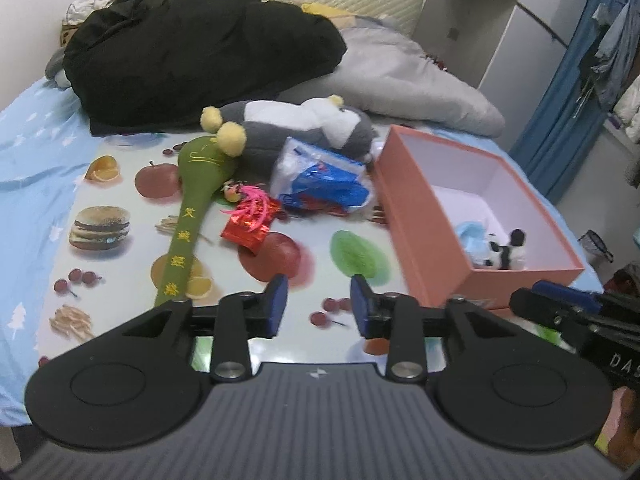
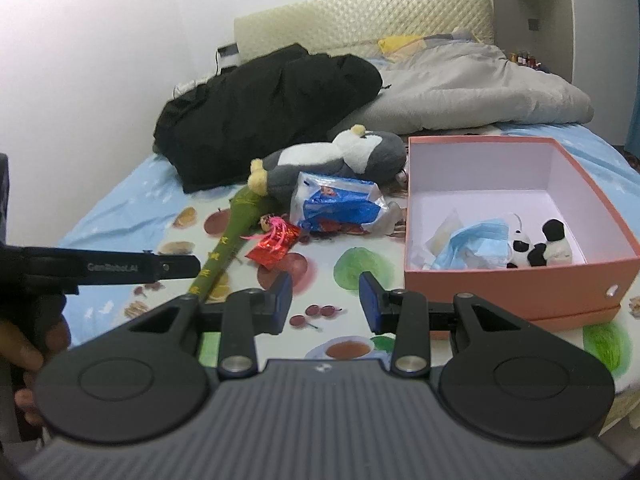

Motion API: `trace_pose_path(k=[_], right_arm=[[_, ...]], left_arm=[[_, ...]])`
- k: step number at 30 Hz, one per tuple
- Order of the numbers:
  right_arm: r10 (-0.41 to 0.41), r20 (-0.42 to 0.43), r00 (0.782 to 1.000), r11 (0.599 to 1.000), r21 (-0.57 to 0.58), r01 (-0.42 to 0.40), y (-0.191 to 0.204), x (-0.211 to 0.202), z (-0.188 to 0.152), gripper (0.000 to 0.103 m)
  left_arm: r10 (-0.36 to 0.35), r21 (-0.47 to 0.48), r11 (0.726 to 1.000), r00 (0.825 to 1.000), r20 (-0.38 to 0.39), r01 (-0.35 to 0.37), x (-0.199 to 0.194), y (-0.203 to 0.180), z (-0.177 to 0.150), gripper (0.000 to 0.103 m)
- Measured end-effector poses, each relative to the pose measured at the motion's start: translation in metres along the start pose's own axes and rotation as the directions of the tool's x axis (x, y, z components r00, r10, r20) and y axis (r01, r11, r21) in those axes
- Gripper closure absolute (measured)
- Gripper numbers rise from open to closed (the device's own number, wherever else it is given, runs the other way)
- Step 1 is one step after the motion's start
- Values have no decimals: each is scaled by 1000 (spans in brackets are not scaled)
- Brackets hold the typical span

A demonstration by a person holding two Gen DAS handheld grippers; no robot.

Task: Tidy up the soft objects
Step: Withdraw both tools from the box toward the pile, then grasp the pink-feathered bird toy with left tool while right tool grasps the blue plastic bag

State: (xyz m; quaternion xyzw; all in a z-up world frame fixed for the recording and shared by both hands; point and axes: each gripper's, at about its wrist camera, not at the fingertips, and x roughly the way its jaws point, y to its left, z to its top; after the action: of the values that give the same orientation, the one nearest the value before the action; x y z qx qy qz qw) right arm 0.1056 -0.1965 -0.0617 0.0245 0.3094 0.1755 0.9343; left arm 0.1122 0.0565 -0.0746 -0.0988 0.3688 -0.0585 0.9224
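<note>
Both empty: left gripper (image 1: pixel 319 306) and right gripper (image 2: pixel 326 302) released over the bed (image 1: pixel 36 160); panda toy (image 2: pixel 540 246) sits in the pink box (image 2: pixel 500 280).

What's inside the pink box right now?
Inside the pink box: a panda plush and a blue face mask over clear packaging. Whatever lies beneath them is hidden.

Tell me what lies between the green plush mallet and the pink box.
A red foil packet and a blue-and-white plastic bag lie between mallet and box, clearest in the right wrist view.
</note>
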Motion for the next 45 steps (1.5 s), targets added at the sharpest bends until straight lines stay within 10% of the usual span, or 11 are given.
trace_pose_path(k=[15, 40, 45], right_arm=[[-2, -114, 993, 991, -134, -13, -11, 139, 61, 49], [-33, -337, 941, 877, -461, -134, 5, 312, 87, 50], [-54, -345, 937, 842, -520, -143, 15, 316, 82, 83]], left_arm=[[76, 31, 997, 994, -76, -74, 146, 50, 47, 51], [7, -413, 909, 992, -125, -59, 274, 115, 88, 63], [-19, -433, 901, 993, -119, -35, 277, 116, 89, 88]])
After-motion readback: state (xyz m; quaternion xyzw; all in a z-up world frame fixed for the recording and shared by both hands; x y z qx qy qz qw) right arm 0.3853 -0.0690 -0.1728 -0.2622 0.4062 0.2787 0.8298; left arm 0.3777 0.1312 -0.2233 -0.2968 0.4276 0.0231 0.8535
